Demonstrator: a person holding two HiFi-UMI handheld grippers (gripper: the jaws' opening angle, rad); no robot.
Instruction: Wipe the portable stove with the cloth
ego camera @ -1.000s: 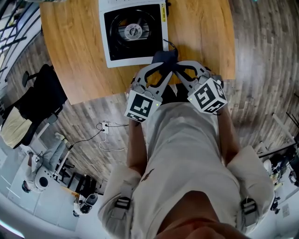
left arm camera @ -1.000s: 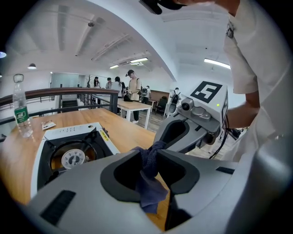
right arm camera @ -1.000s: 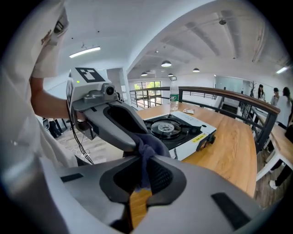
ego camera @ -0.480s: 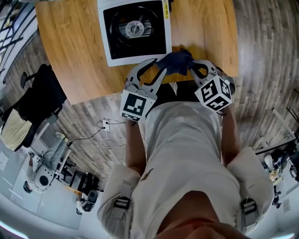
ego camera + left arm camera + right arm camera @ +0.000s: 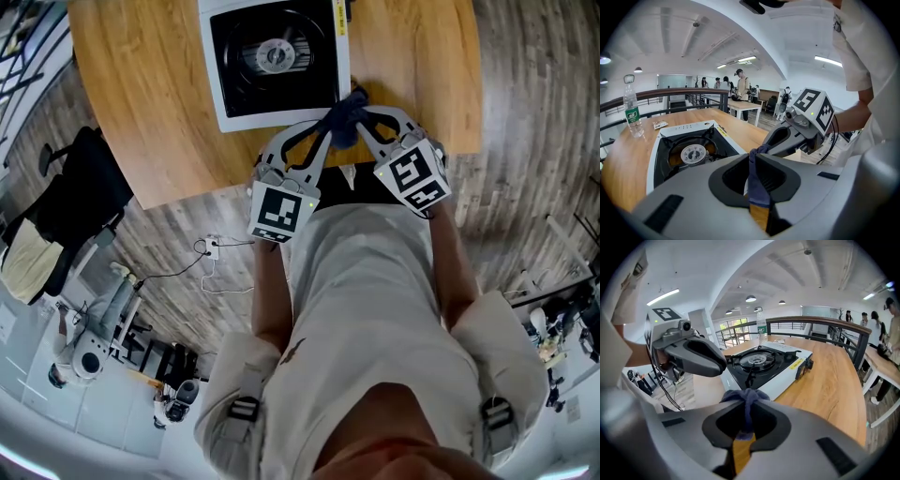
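At the near edge of the table (image 5: 141,103), just by the right front corner of the stove (image 5: 217,103), we hold the cloth (image 5: 347,112) between both tongs. Our left gripper (image 5: 754,157) has just been closing its jaws, and they now pinch a dark blue fold of the cloth that hangs down between them. Our right gripper (image 5: 746,401) is clenched on the other end, with the fabric bunched into a small knot above its tips. From the head view the two grippers point toward each other, their tips close together with the cloth gathered between them. The cloth overlaps the stove's corner in that view, but we cannot tell whether it touches the stove. The stove is white with a black top and a round burner (image 5: 273,56) in the middle, and it lies flat on the wooden table. A clear bottle (image 5: 632,110) stands upright on the table beyond the stove, well apart from our grippers. Several people (image 5: 740,86) stand far off in the room.
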